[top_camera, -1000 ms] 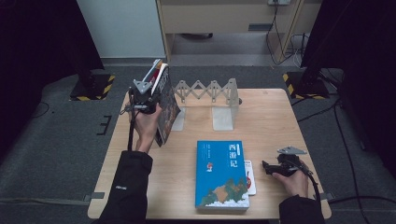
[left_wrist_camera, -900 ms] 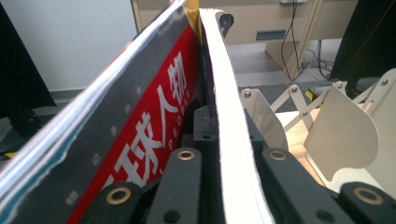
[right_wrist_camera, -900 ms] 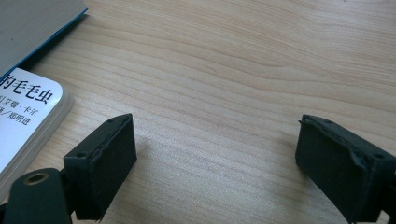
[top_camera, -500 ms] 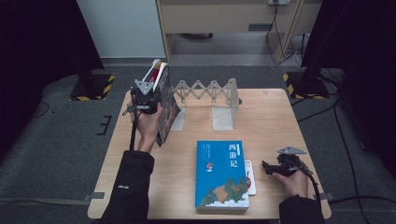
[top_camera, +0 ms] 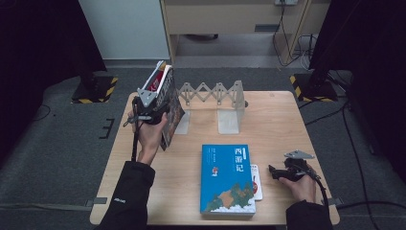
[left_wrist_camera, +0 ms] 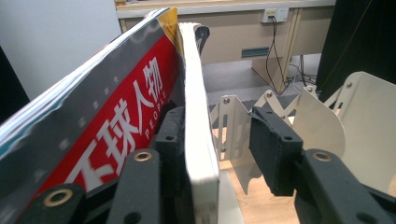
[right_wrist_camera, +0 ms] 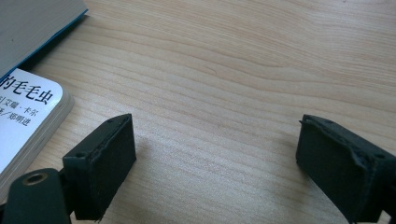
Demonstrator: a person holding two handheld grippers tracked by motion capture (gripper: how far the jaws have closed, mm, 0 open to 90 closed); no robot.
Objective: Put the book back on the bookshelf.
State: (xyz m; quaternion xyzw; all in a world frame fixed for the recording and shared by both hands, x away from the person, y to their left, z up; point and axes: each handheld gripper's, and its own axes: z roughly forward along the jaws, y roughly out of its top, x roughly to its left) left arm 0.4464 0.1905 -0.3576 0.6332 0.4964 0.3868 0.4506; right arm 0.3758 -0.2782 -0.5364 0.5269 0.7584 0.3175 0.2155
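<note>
Red-and-grey magazine [top_camera: 165, 103] is standing upright at upper left of the high view, leaning by the bookend rack [top_camera: 214, 98]. Left gripper [top_camera: 152, 106] jaws have just been opening, magazine btwn them, right-hand pad off it. Right gripper [top_camera: 277, 172], lower right, is sitting wide apart w/ nothing in it, near the blue book [top_camera: 227, 178].

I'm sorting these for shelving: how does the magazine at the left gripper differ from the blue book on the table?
The magazine stands on edge against the white rack at the table's back left; the blue book lies flat near the front. The magazine has a red and dark cover and bends; the blue book looks thick and stiff. The magazine sits between the left gripper jaws, which have just been opening; the blue book is untouched. Both bear Chinese titles.
</note>
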